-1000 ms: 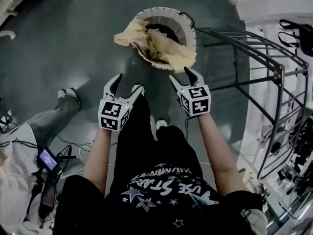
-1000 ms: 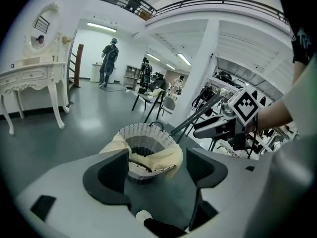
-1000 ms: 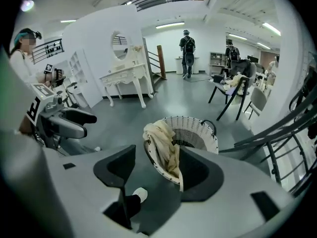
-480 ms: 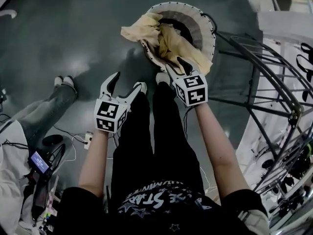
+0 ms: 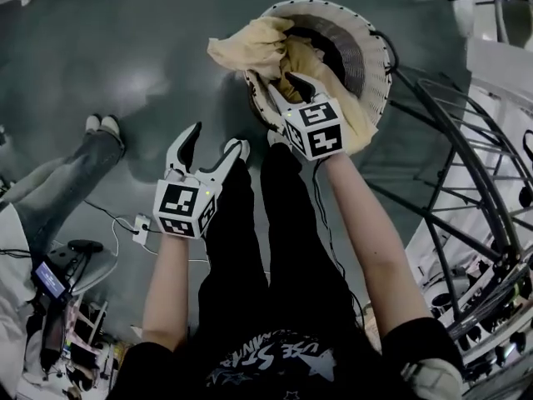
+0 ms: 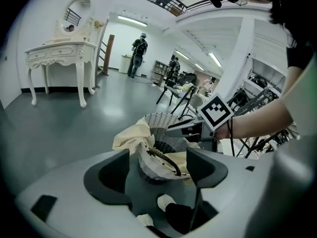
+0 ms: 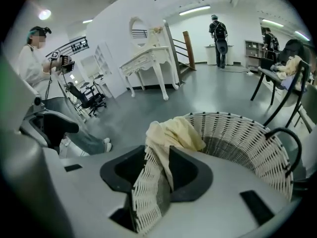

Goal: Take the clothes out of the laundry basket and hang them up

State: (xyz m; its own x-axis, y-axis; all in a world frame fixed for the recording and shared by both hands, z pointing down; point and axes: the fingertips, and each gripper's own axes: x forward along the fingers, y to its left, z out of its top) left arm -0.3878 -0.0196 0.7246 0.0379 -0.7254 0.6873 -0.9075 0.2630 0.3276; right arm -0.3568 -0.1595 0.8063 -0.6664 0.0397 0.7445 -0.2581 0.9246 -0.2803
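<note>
A white woven laundry basket [image 5: 371, 36] stands on the grey floor with a pale yellow cloth [image 5: 250, 44] draped over its near rim. My right gripper [image 5: 288, 87] is at that rim. Its jaws have just been closing, and in the right gripper view [image 7: 157, 157] they pinch the yellow cloth [image 7: 173, 130] together with the basket's woven wall [image 7: 237, 133]. My left gripper [image 5: 215, 140] hangs over the floor to the near left of the basket, open and holding nothing. The left gripper view [image 6: 158, 157] looks at the basket [image 6: 163, 119] and cloth [image 6: 131, 135].
A black metal drying rack [image 5: 475, 182] stands right of the basket. A person's legs [image 5: 75, 173] stretch along the floor at the left, with cables and devices [image 5: 50, 282] nearby. A white dressing table [image 6: 59, 53] stands farther off, and people are at the back.
Both grippers have sunk toward the basket. The right one travelled from in front of it onto the near rim and its jaws narrowed round the yellow cloth. The left stays open.
</note>
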